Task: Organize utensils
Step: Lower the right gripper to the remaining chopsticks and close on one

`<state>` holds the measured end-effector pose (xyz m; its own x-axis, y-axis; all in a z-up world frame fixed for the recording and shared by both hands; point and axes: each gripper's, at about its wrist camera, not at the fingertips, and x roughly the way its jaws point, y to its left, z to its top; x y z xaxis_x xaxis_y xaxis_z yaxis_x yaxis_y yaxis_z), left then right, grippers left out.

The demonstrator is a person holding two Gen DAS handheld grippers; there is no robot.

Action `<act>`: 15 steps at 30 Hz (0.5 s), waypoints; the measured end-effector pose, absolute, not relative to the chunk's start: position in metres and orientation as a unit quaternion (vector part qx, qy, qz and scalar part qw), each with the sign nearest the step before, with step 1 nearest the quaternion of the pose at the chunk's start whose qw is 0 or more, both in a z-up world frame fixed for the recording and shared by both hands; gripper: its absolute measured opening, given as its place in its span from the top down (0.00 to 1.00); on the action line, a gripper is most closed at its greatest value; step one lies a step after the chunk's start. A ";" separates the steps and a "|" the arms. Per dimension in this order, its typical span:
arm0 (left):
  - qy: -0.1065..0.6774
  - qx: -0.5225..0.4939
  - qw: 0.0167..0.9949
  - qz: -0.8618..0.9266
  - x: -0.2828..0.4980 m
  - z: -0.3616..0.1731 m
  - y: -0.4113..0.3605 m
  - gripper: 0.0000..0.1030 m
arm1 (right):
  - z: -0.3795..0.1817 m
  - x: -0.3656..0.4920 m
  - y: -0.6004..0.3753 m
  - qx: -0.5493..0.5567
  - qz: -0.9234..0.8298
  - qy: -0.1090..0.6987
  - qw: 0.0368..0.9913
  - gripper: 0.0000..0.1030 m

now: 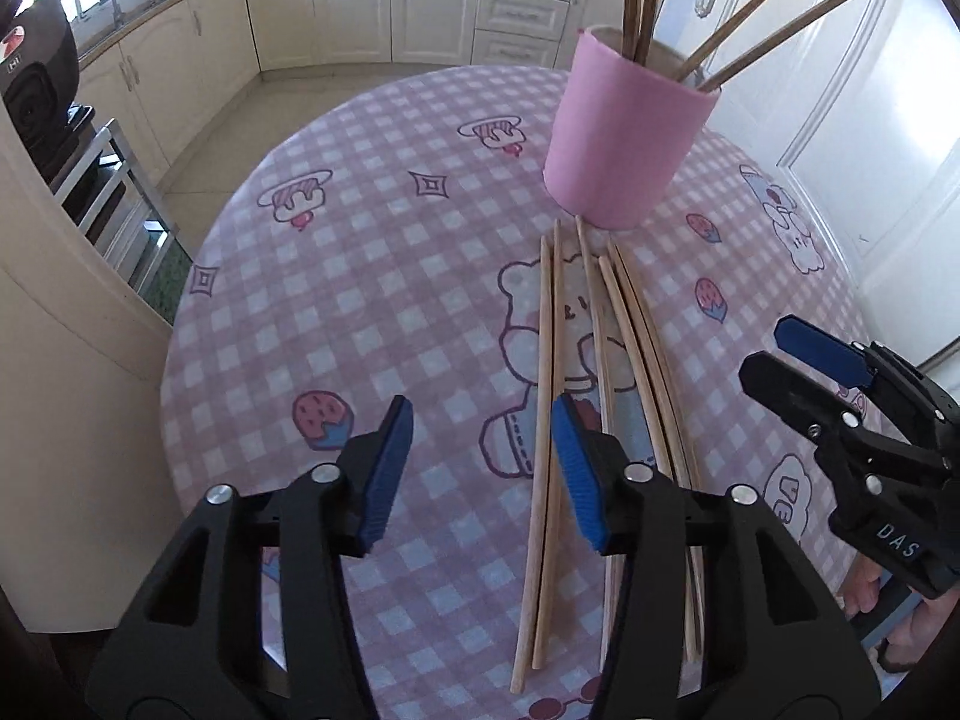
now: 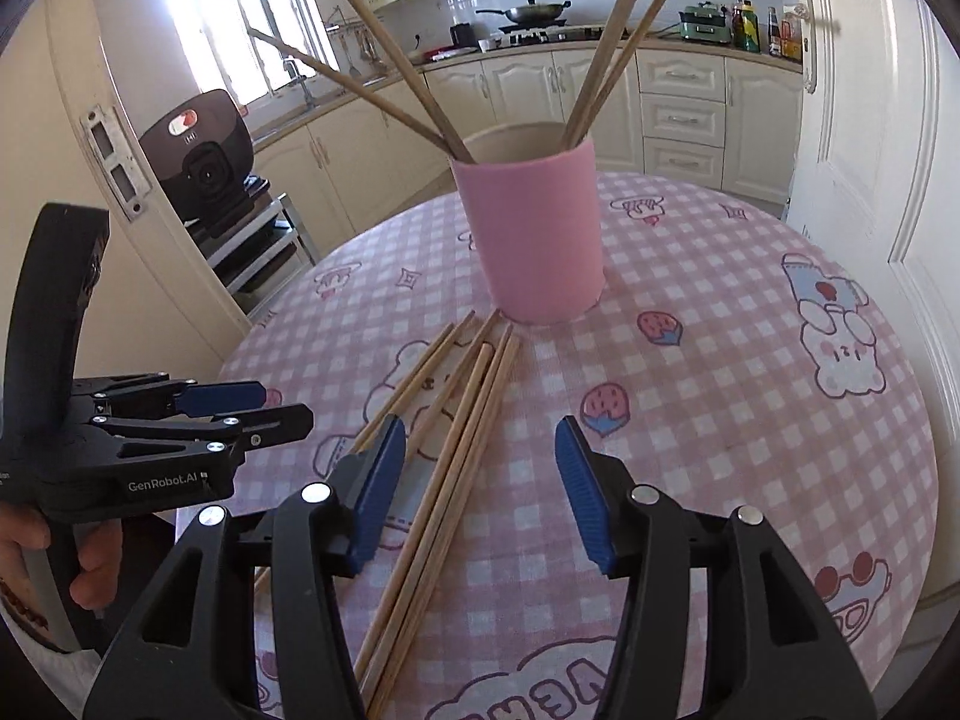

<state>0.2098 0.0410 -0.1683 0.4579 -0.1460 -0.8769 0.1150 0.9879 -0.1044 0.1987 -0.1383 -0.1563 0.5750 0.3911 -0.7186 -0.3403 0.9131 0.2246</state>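
Both grippers hover jaws spread and empty, left gripper (image 1: pixel 480 468) and right gripper (image 2: pixel 480 492), over the loose pale wooden chopsticks (image 1: pixel 555 372) lying beside the pink cylindrical holder (image 1: pixel 624 132), presumably lining up a pick.

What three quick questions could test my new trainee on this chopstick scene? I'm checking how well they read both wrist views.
1. True or false: the pink cup lies on its side.
2. Where are the loose chopsticks? A) on the tablecloth in front of the cup; B) on the floor; C) in the right gripper.
3. Fill in: the left gripper is ____, with nothing held.

Key
1. False: it stands upright, with four chopsticks in it.
2. A: they lie side by side, tips toward the cup.
3. Open: its pads are apart above the tablecloth; the right gripper is open too.
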 end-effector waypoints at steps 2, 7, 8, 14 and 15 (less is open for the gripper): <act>0.525 -0.021 0.847 -0.079 0.216 -0.174 0.040 0.62 | -0.163 0.201 -0.139 0.030 0.206 0.421 0.883 0.52; 0.537 -0.020 0.839 -0.085 0.228 -0.185 0.034 0.66 | -0.172 0.205 -0.140 0.026 0.206 0.433 0.877 0.52; 0.538 -0.019 0.838 -0.085 0.229 -0.186 0.033 0.66 | -0.173 0.207 -0.140 0.027 0.207 0.435 0.876 0.52; 0.540 -0.004 0.837 -0.089 0.239 -0.192 0.024 0.66 | -0.179 0.214 -0.138 0.026 0.213 0.443 0.870 0.52; 0.542 -0.003 0.836 -0.088 0.242 -0.192 0.022 0.66 | -0.180 0.215 -0.138 0.025 0.213 0.444 0.870 0.52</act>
<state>0.2416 0.0222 -0.1924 0.3969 -0.1504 -0.9055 0.1443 0.9844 -0.1002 0.2145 -0.1380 -0.1797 0.5148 0.3928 -0.7620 -0.3482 0.9080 0.2328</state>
